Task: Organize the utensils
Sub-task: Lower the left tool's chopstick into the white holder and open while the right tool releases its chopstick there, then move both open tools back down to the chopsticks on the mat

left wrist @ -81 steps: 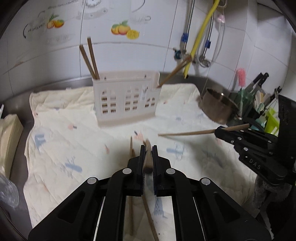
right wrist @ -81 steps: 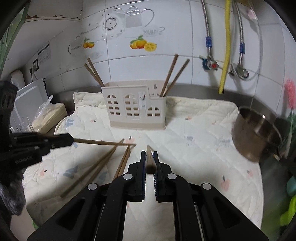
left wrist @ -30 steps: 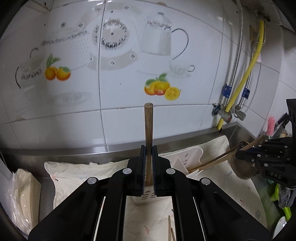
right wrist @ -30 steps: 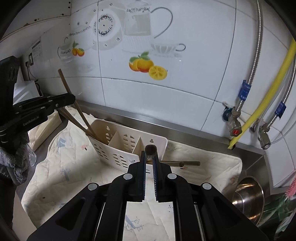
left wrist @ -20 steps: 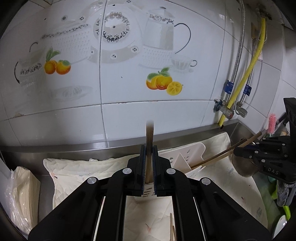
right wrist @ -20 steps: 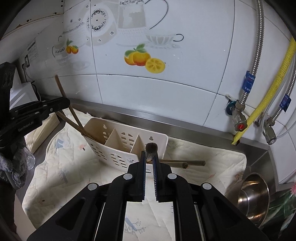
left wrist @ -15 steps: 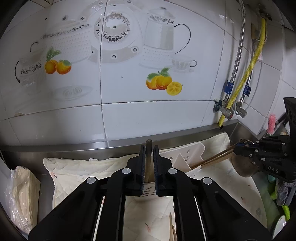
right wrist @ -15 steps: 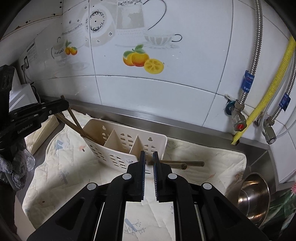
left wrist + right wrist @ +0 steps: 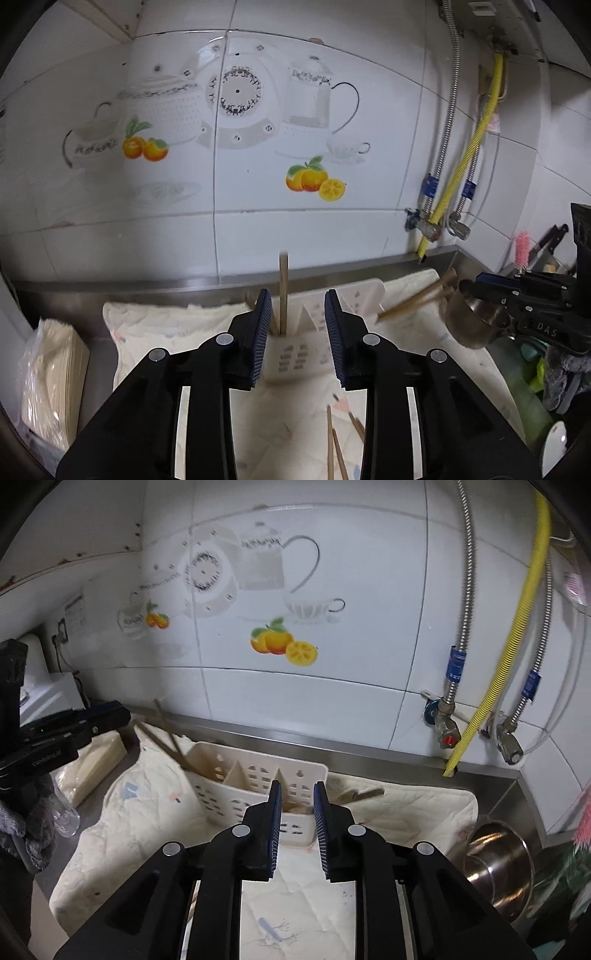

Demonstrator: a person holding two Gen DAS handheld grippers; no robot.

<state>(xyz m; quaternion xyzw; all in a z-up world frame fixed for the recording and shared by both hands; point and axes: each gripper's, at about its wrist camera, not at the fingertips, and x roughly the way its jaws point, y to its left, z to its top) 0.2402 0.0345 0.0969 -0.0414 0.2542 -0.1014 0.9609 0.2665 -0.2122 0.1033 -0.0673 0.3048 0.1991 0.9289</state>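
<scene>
A cream plastic utensil holder (image 9: 295, 354) (image 9: 236, 794) with cut-out windows stands on a quilted cloth. My left gripper (image 9: 297, 321) is open above its left end; a brown chopstick (image 9: 283, 291) stands free between the jaws, its lower end in the holder. My right gripper (image 9: 297, 805) is open and empty above the holder's right end. Chopsticks (image 9: 417, 299) lean out of the right compartment, and others (image 9: 166, 734) out of the left. Loose chopsticks (image 9: 334, 443) lie on the cloth.
The cream quilted cloth (image 9: 406, 819) covers a steel counter below a tiled wall. A steel pot (image 9: 495, 864) sits at the right. Hoses and valves (image 9: 448, 734) hang at the wall. A bagged stack (image 9: 51, 369) lies at the left.
Both grippers carried a chopstick from the cloth up over the holder. Both jaws have opened and the chopsticks dropped into the holder. The views have tilted up.
</scene>
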